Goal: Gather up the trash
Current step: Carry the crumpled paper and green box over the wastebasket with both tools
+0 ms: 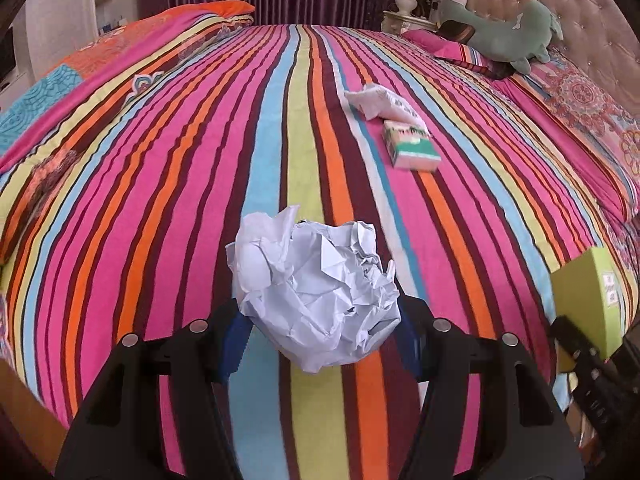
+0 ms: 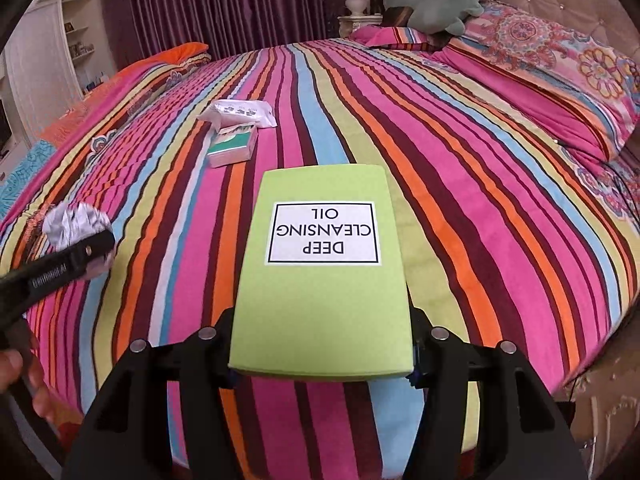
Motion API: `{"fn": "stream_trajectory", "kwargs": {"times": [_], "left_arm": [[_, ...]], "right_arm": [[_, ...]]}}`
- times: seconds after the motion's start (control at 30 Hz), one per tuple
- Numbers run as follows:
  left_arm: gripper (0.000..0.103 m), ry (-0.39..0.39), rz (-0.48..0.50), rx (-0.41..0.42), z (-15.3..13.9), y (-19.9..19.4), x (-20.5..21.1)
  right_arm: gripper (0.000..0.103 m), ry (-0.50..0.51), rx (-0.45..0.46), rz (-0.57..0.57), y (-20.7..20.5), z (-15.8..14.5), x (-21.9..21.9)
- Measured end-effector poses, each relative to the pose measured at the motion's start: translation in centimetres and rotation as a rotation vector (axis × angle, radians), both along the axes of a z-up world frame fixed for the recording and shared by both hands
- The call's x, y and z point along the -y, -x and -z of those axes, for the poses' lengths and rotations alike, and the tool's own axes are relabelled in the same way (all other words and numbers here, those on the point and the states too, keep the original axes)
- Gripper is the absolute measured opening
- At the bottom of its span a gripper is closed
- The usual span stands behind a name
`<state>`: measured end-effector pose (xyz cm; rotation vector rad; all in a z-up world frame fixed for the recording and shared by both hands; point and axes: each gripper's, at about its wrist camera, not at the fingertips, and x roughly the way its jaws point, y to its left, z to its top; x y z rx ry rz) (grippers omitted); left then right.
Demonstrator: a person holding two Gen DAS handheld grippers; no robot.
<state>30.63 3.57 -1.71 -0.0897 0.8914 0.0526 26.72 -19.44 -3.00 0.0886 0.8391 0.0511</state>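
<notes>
My left gripper (image 1: pixel 320 344) is shut on a crumpled white paper ball (image 1: pixel 316 288) and holds it above the striped bed (image 1: pixel 200 160). The ball and the left gripper also show at the left of the right wrist view (image 2: pixel 76 224). My right gripper (image 2: pixel 322 356) is shut on a lime green box (image 2: pixel 324 280) labelled "Deep Cleansing Oil"; the box also shows at the right edge of the left wrist view (image 1: pixel 588 300). A small green and white carton (image 1: pixel 412 146) and a crumpled white wrapper (image 1: pixel 380 102) lie side by side on the bed further ahead.
A green plush toy (image 1: pixel 504 32) lies on patterned pillows (image 2: pixel 560 92) by the tufted headboard (image 1: pixel 592 20). A folded orange quilt (image 1: pixel 120 52) lies along the bed's left side. Purple curtains (image 2: pixel 208 4) and a nightstand with a vase (image 1: pixel 406 4) stand behind.
</notes>
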Motion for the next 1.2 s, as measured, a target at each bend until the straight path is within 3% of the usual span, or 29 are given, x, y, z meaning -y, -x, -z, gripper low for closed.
{"fn": "stream_trajectory", "kwargs": {"times": [0.5, 0.8, 1.2], "left_arm": [[0.06, -0.018, 0.035, -0.009, 1.6, 10.7, -0.3], [0.06, -0.043, 0.114, -0.016, 2.6, 16.8, 1.9], [0.06, 0.013, 0.163, -0.188, 7.6, 20.9, 4.0]], "right_arm": [[0.055, -0.06, 0.007, -0.026, 7.3, -0.6, -0.2], [0.055, -0.098, -0.06, -0.014, 12.3, 0.8, 0.4], [0.055, -0.126, -0.226, -0.036, 15.5, 5.0, -0.1]]}}
